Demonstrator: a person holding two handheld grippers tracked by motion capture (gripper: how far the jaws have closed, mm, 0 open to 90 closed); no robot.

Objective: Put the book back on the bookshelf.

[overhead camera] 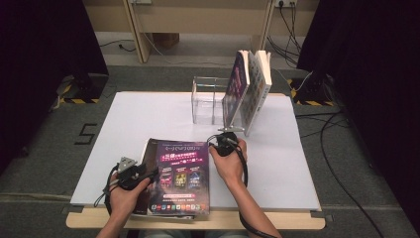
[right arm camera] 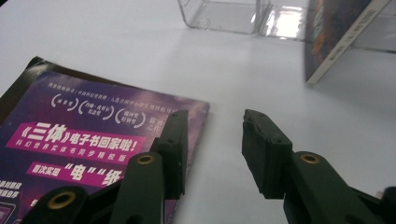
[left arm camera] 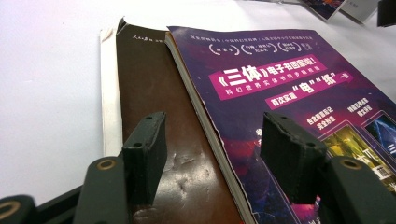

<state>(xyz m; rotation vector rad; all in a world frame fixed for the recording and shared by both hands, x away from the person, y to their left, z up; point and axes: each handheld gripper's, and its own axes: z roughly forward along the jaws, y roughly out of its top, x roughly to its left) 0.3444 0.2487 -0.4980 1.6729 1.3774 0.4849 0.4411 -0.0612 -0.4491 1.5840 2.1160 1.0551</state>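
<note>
Two tongs at work, both near purple-covered paperback (overhead camera: 181,176) lying flat at near edge of white counter (overhead camera: 148,119). Left tongs (left arm camera: 212,149) parted, empty, straddling left edge of paperback where it overlaps brown book (left arm camera: 154,121) beneath, probably to steady or pinch it. Right tongs (right arm camera: 212,144) parted, empty, poised over paperback's far right corner, likely for lift. Farther right, clear acrylic organizer (overhead camera: 210,99) with two books (overhead camera: 250,89) propped upright against it, suggesting paperback belongs there next.
</note>
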